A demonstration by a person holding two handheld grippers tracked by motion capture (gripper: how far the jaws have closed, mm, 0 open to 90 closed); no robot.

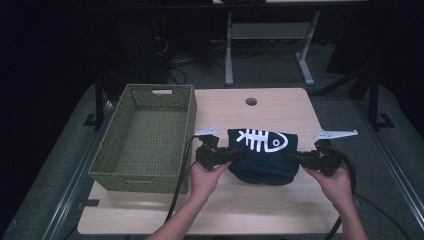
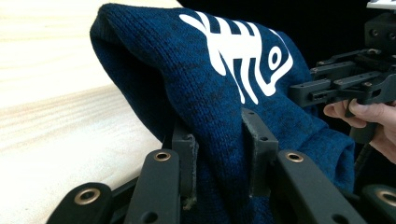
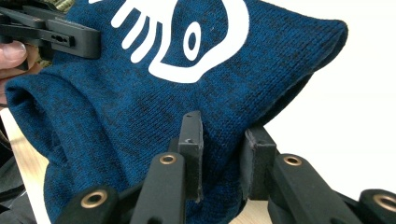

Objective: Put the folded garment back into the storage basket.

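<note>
Beside the basket (image 1: pixel 145 135), both grippers clamp a folded blue sweater (image 1: pixel 262 155), lower folds hidden.

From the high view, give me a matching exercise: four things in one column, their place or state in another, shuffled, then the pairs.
1. basket
2. blue knitted garment
3. left gripper
4. round hole in the table

A. clamped on the garment's left edge
B. at the table's far edge
C. empty, left of the garment
D. held between both grippers

Pairs: 1-C, 2-D, 3-A, 4-B
</note>
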